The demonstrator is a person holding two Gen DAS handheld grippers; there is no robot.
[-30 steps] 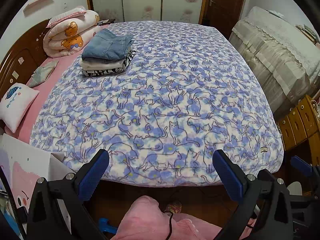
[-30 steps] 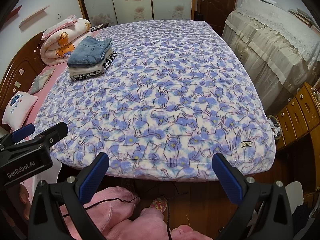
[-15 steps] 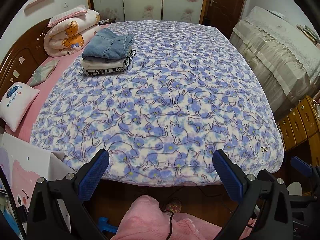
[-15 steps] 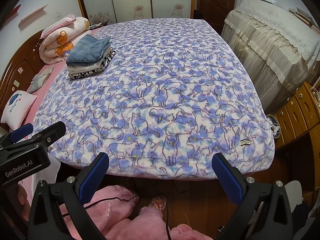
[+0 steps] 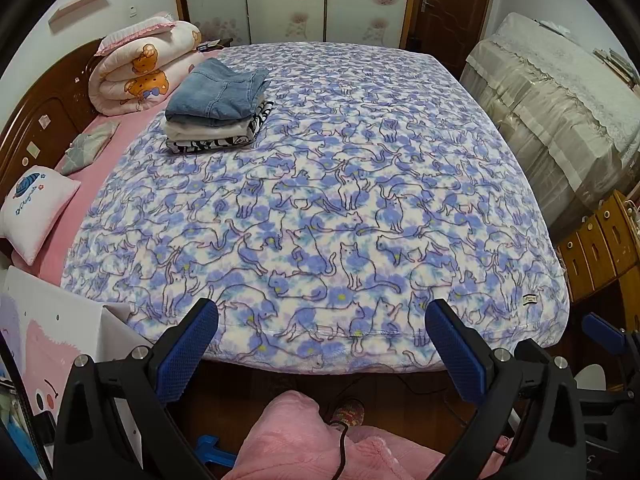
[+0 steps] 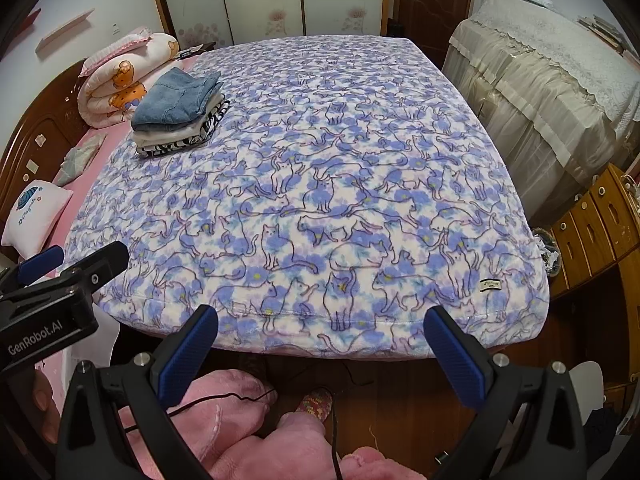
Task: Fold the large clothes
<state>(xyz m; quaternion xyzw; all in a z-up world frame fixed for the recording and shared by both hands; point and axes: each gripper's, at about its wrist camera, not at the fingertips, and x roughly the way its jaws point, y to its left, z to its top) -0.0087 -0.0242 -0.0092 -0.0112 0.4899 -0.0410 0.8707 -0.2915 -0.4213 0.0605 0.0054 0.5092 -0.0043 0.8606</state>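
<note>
- My left gripper (image 5: 322,336) and right gripper (image 6: 320,334) gape wide, holding nothing, off the bed's near edge.
- Folded clothes stack (image 5: 218,106) sits on the cat-print blanket (image 5: 320,200) near the far-left corner.

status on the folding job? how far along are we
Done: three folded garments sit stacked on the far-left part of the cat-print blanket, denim on top. In hand: nothing. The left claw and right claw are both open and empty, held short of the bed's near edge. Left: no unfolded garment shows on the bed, so what remains cannot be told.
</note>
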